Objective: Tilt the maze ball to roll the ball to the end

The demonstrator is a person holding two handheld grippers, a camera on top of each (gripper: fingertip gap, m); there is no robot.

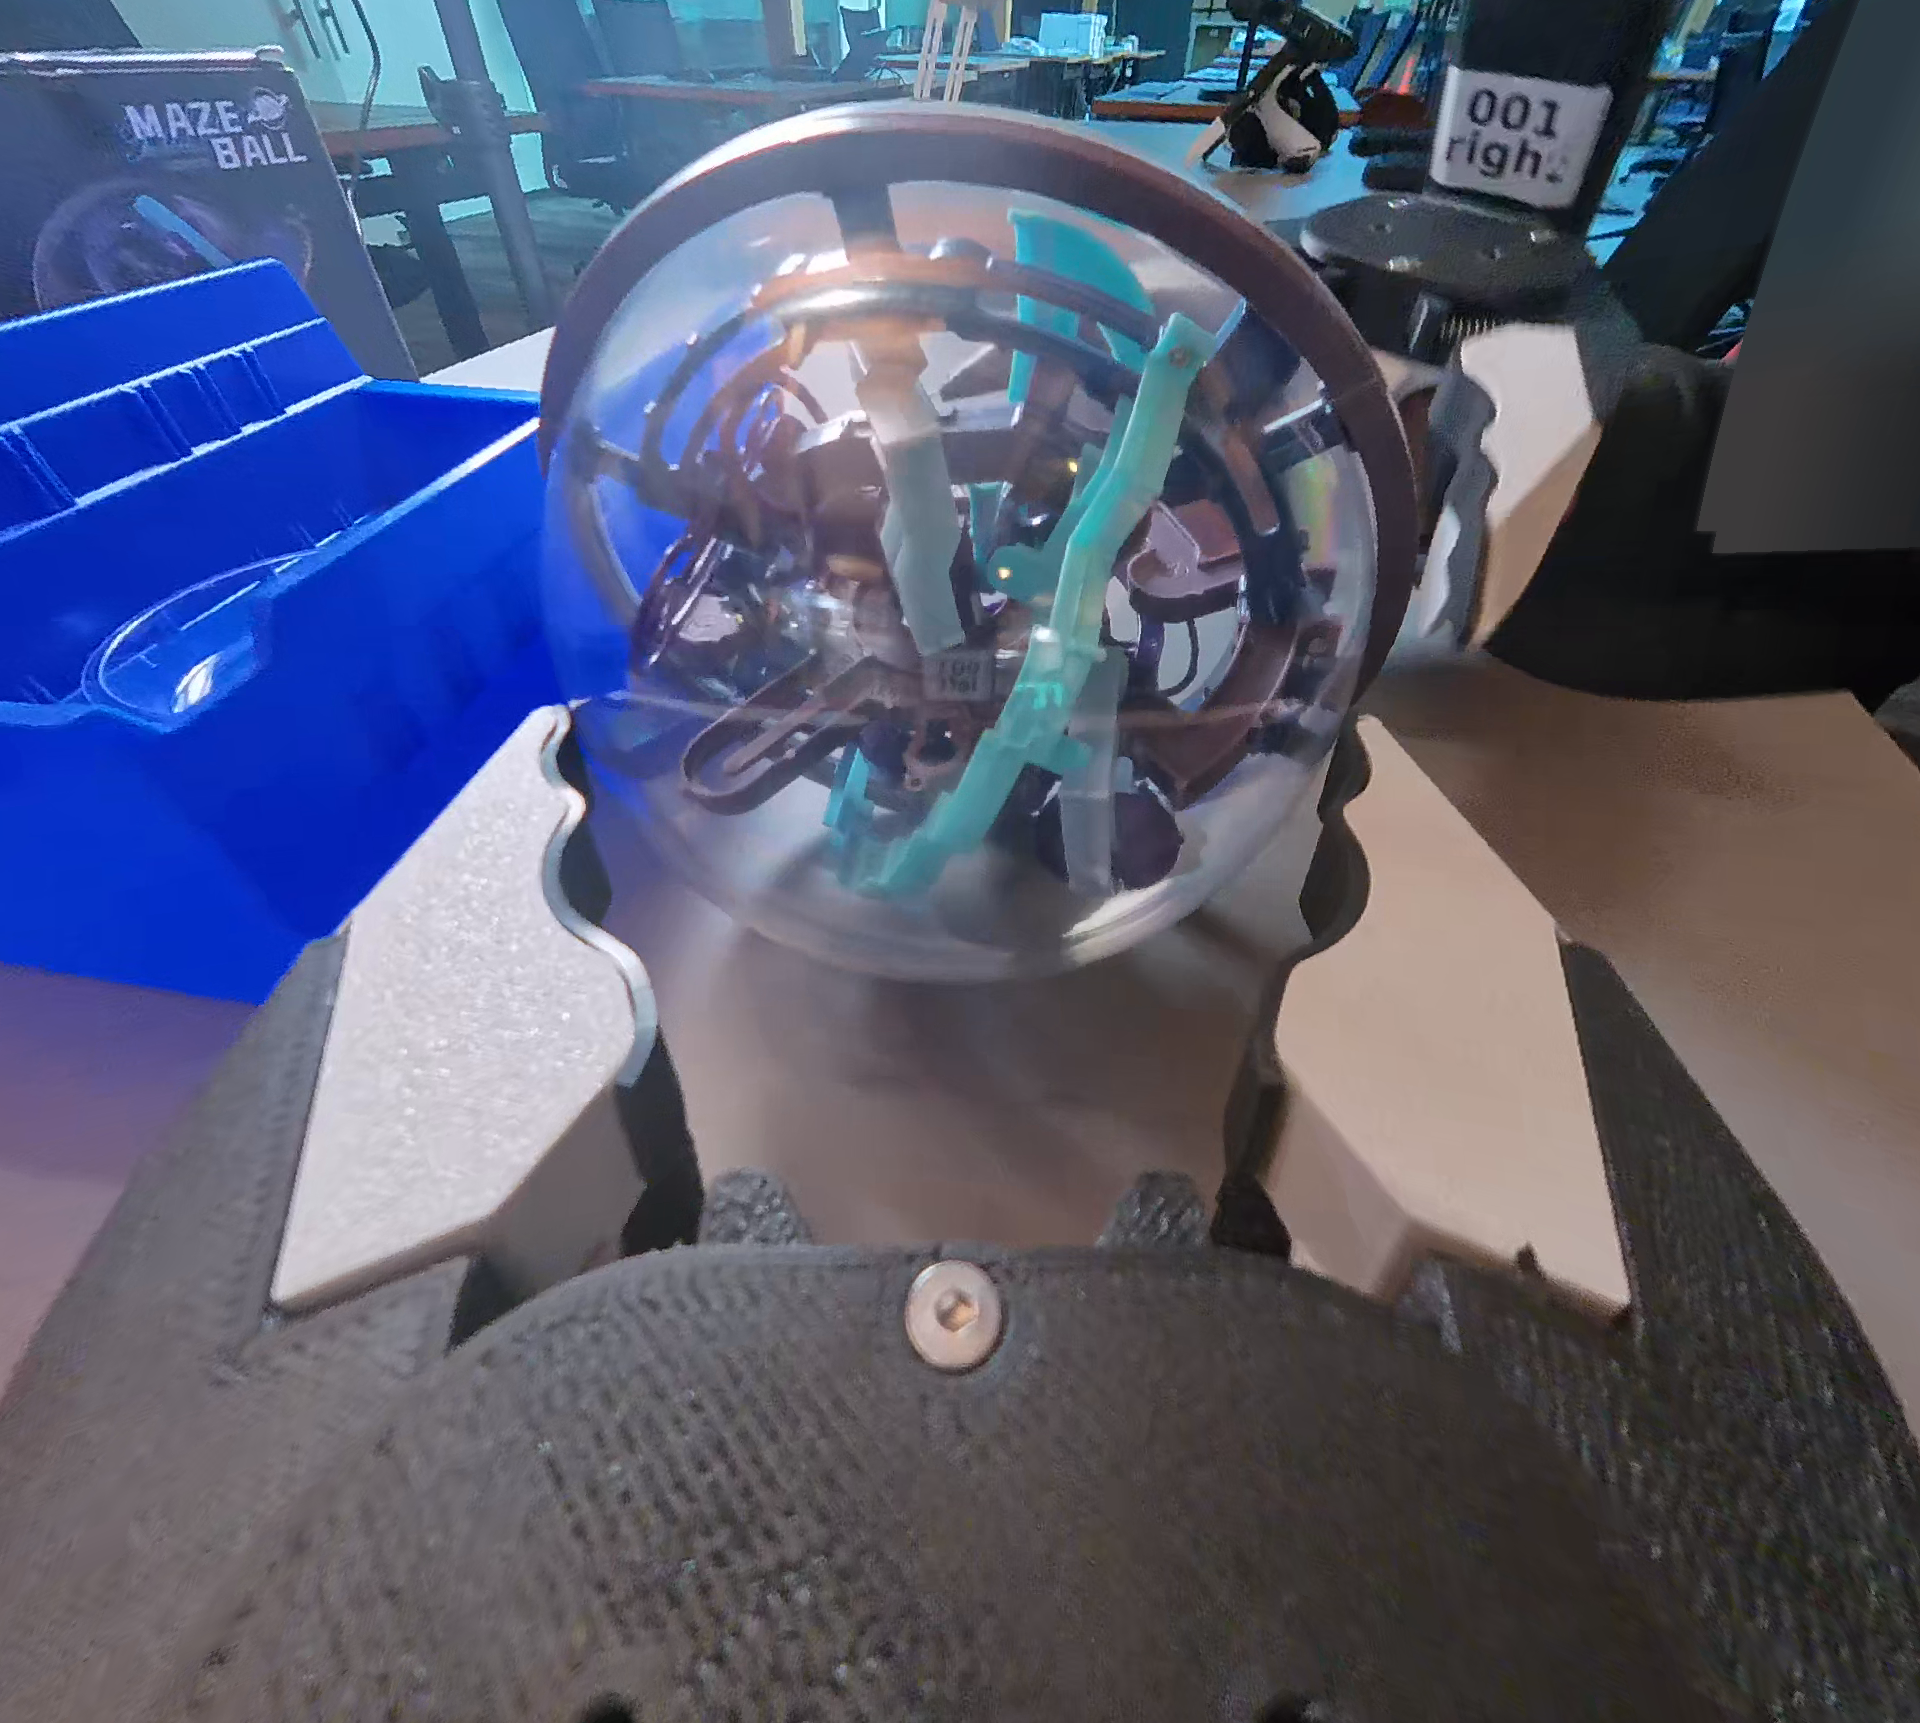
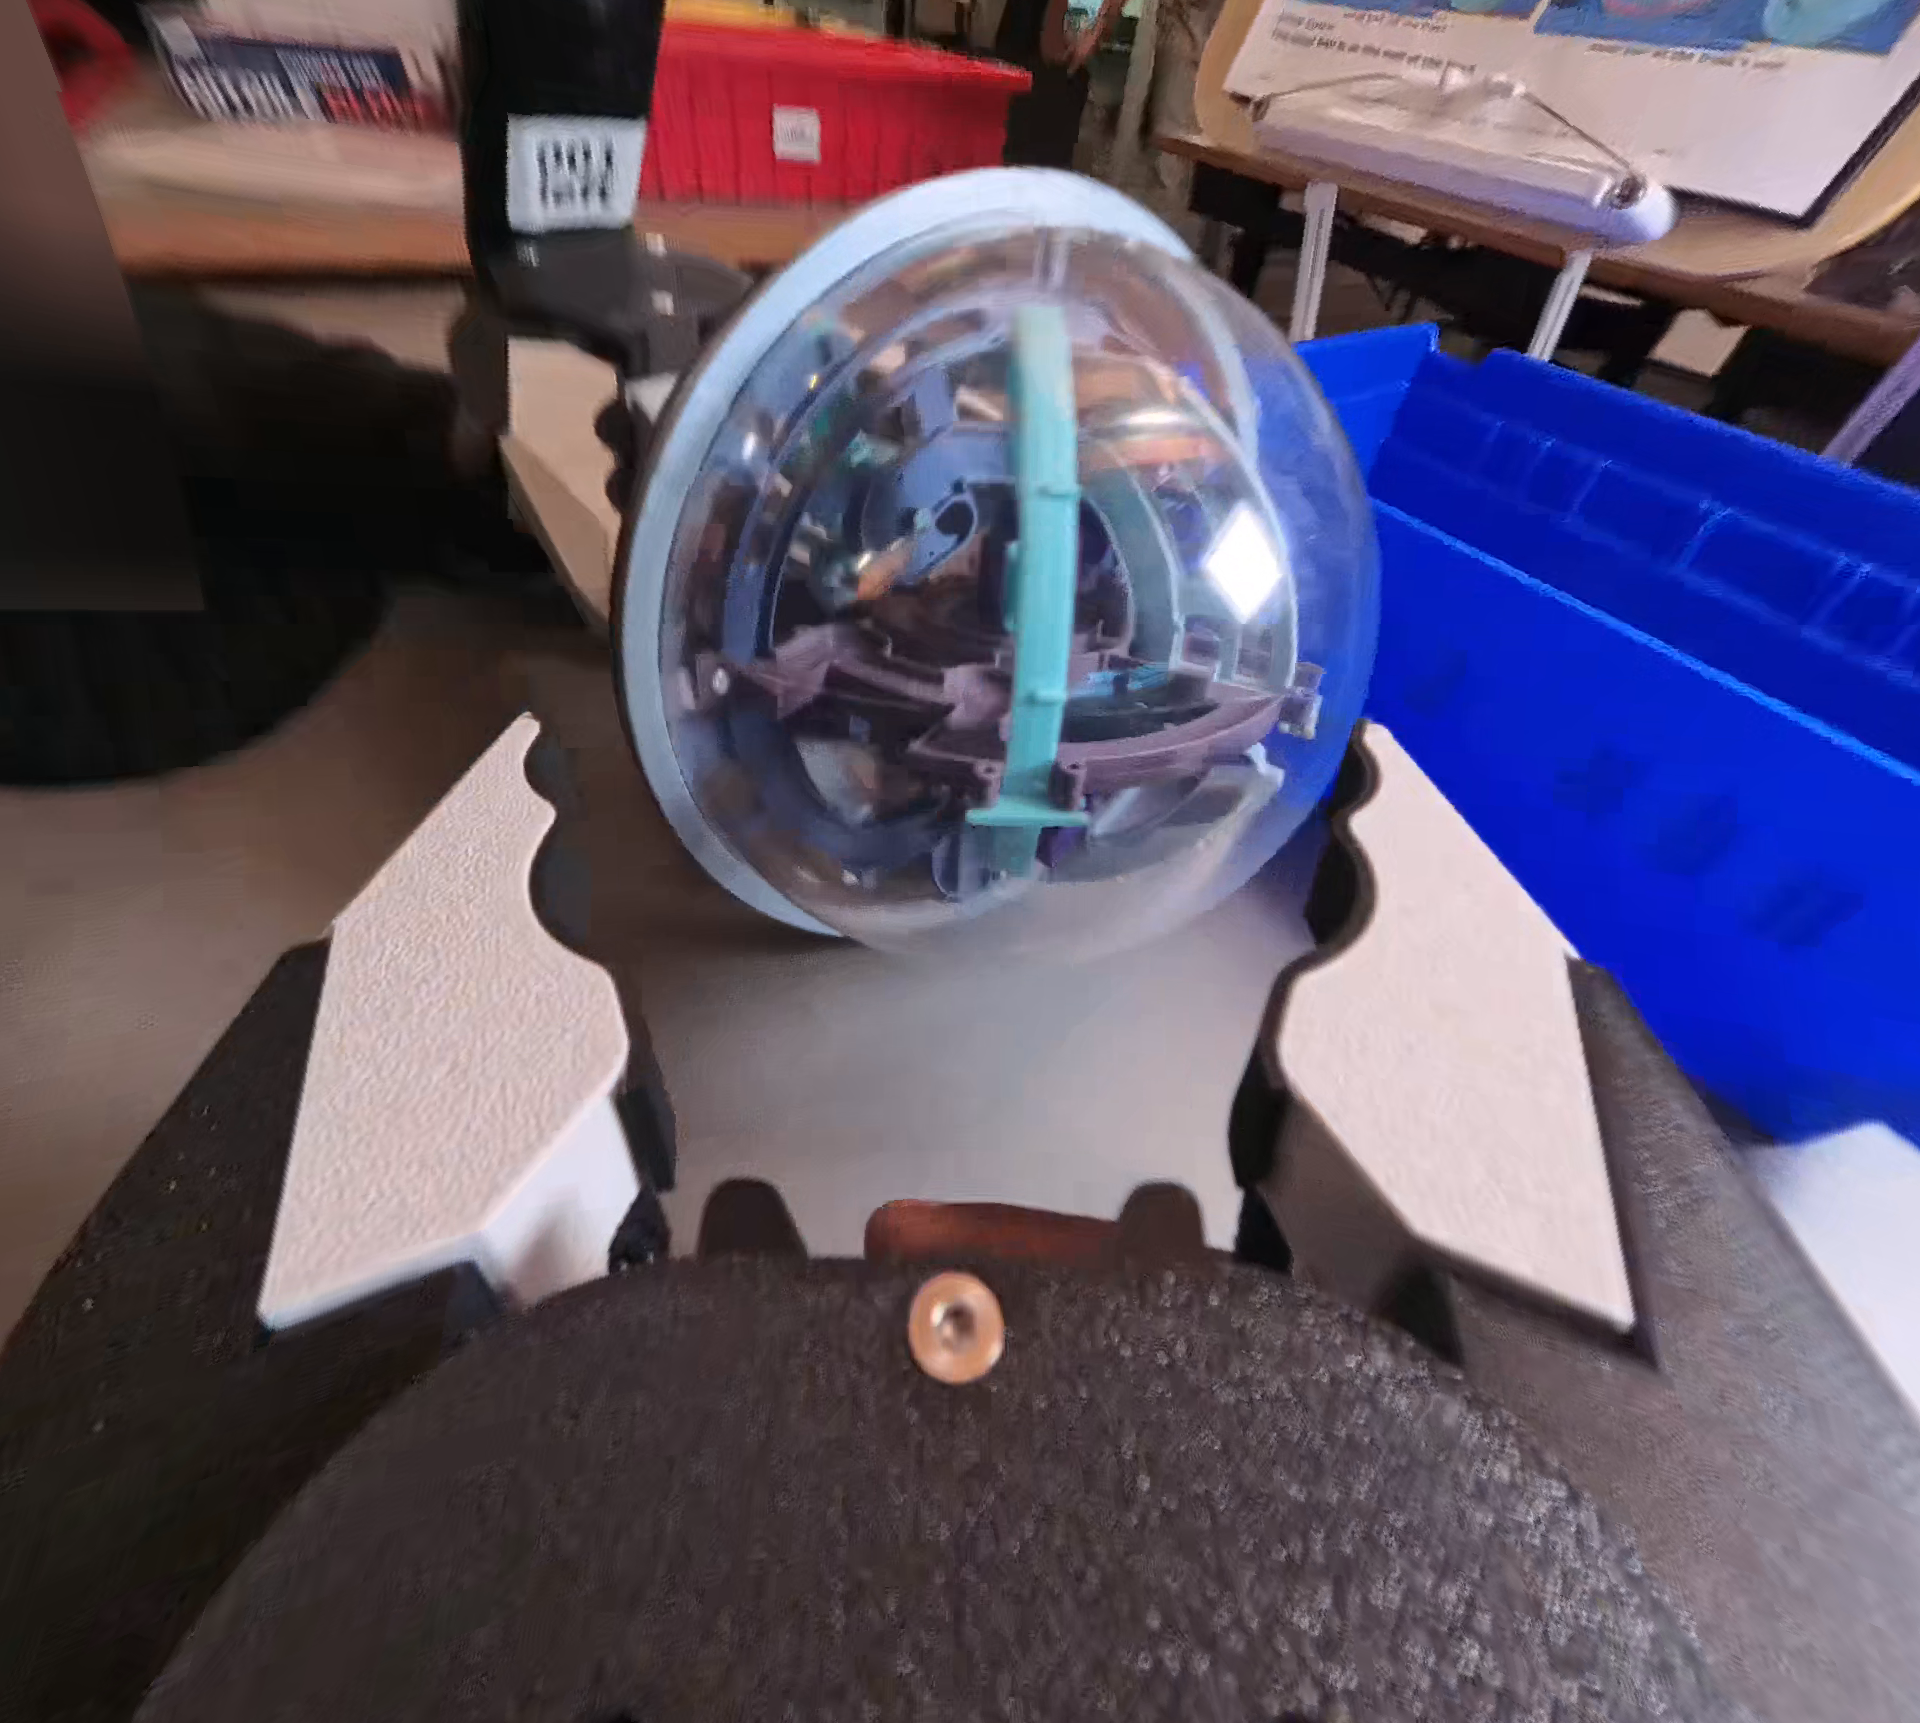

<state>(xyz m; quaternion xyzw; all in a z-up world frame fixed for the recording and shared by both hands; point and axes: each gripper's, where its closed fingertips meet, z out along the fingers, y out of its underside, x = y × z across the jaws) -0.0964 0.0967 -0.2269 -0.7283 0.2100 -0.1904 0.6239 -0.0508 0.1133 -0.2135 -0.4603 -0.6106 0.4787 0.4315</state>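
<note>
Open office hall behind, desks and chairs receding; pale grey tabletop (image 1: 1621, 842) in front of us. A blue bin (image 1: 260, 634) stands on it just beside the maze ball (image 1: 966, 593), to the left in the left wrist view and to the right in the right wrist view; a dark printed box (image 1: 156, 187) stands behind the bin.

We see the maze ball, a clear sphere with brown, purple and teal tracks inside and a ring around its middle, between the two grippers, which face each other across it. The small ball inside we cannot pick out.

Left gripper (image 1: 961, 738): fingers spread wide, tips against the lower flanks of the sphere on both sides, the sphere at their far ends. Right gripper (image 2: 945, 748): same posture, fingers wide, tips at the sphere's lower sides. Both appear to clasp it.

Whether the sphere touches the tabletop or hangs just above it, we cannot tell. Motion blur softens both views.
</note>
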